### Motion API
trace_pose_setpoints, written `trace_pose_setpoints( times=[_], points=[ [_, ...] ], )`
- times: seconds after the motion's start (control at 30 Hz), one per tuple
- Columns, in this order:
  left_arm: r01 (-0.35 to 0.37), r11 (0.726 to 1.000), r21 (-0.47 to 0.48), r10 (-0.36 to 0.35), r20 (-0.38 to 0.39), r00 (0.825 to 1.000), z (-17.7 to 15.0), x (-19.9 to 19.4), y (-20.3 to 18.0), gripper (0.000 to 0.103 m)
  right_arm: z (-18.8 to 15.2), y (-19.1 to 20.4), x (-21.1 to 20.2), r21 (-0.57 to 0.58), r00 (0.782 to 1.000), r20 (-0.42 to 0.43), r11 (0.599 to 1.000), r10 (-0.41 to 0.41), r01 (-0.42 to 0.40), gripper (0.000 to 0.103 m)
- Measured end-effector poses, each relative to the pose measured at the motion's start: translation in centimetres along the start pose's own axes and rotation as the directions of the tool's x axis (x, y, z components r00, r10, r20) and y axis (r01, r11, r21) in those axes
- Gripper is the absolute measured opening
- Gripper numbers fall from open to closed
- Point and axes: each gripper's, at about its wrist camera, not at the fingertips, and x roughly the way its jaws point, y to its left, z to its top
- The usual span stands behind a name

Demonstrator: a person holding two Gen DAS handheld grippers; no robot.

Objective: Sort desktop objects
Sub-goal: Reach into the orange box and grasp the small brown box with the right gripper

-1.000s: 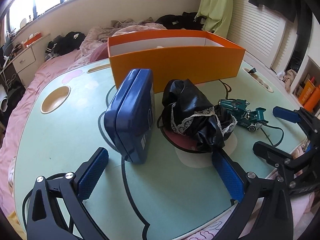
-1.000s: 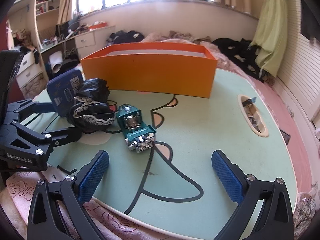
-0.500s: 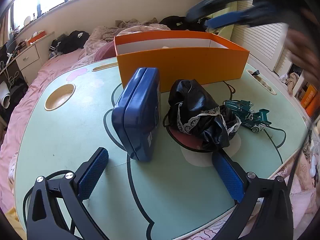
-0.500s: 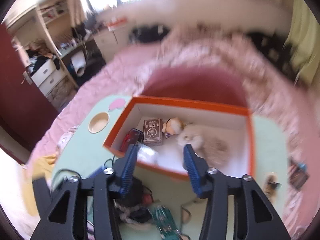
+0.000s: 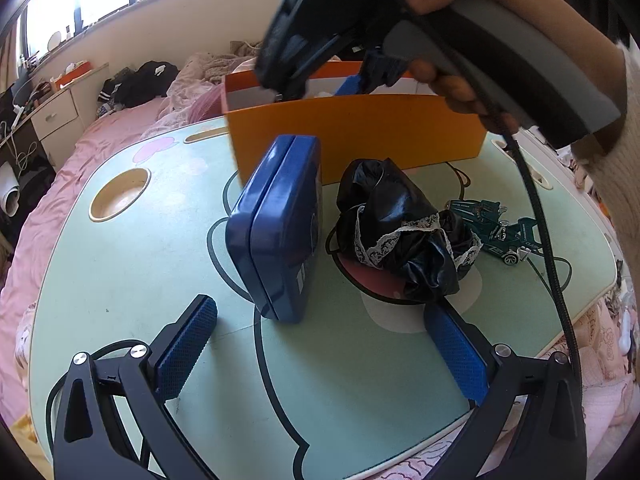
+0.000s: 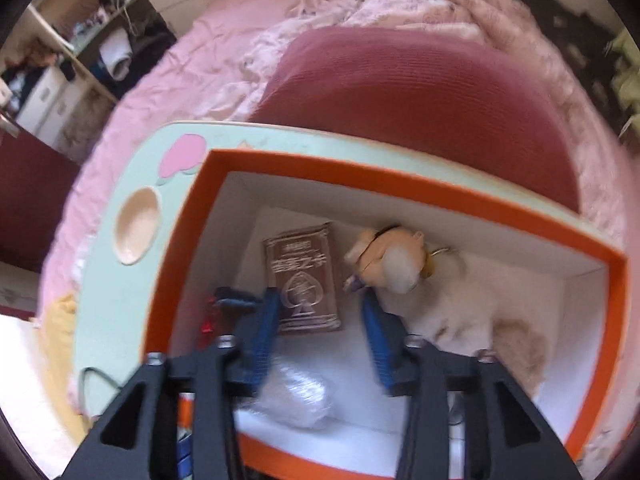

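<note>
Landmark: the open orange cardboard box with white inside (image 6: 400, 188), standing at the far side of the pale green lap table (image 5: 132, 280).
Step in hand: dropping an item into the box, by my reading. The right gripper (image 6: 320, 336) hangs above the box interior, pointing steeply down.
Right tongs: jaws about half apart and opening; nothing is pressed between the pads. A crinkly clear plastic packet (image 6: 298, 398) lies in the box just under the left finger, seemingly let go.
Already in the box: a brown pack of playing cards (image 6: 306, 278), a small cream plush toy (image 6: 394, 258) and a fluffy white thing beside it.
Left tongs: the left gripper (image 5: 320, 352) is wide open and empty, on the near side of the box.
Still outside the box: an upright blue tin case (image 5: 280, 224), a crumpled black lace-trimmed cloth (image 5: 400, 232), a teal toy car (image 5: 496, 226).
Next move: probably lift the right tongs clear of the box wall, then go for the toy car.
</note>
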Motion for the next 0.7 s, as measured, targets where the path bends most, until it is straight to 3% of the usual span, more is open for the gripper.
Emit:
trace_pose_setpoints(
  times=[0.2, 0.27, 0.33, 0.37, 0.4, 0.5, 0.63, 0.7],
  points=[
    [0.001, 1.0, -0.001, -0.001, 0.0, 1.0, 0.2, 0.2, 0.1, 0.103, -0.5, 0.1, -0.3, -0.062, 0.999, 0.02, 0.998, -0.033, 0.034, 0.059],
    [0.002, 1.0, -0.002, -0.002, 0.0, 1.0, 0.2, 0.2, 0.2, 0.103, -0.6, -0.5, -0.5, -0.064, 0.993, 0.031, 0.991, -0.115, 0.117, 0.059],
    [0.0, 1.0, -0.001, 0.0, 0.0, 1.0, 0.3, 0.3, 0.1, 0.103, -0.9, -1.5, -0.8, -0.043, 0.969, 0.04, 0.968, -0.245, 0.246, 0.057],
    [-0.001, 1.0, -0.001, 0.001, 0.001, 1.0, 0.3, 0.4, 0.1, 0.103, -1.0, -2.0, -0.5, -0.046, 0.96, 0.015, 0.959, -0.28, 0.281, 0.049],
    [-0.001, 1.0, 0.0, 0.001, 0.001, 1.0, 0.4, 0.4, 0.0, 0.103, -1.2, -2.4, -0.4, -0.054, 0.966, 0.001, 0.965, -0.259, 0.258, 0.041],
    [-0.002, 1.0, 0.0, 0.002, 0.001, 1.0, 0.5, 0.5, 0.0, 0.103, -1.4, -2.6, -1.3, -0.035, 0.994, 0.041, 0.994, -0.101, 0.103, 0.041],
    [-0.002, 1.0, -0.001, 0.002, 0.001, 1.0, 0.5, 0.6, -0.1, 0.103, -1.2, -2.2, -2.2, -0.001, 0.989, 0.076, 0.992, -0.126, 0.126, 0.041],
    [-0.002, 1.0, -0.001, 0.002, 0.002, 1.0, 0.6, 0.6, -0.1, 0.103, -0.6, -2.4, -2.6, 0.053, 0.992, 0.095, 0.995, -0.084, 0.079, 0.041]
  ],
)
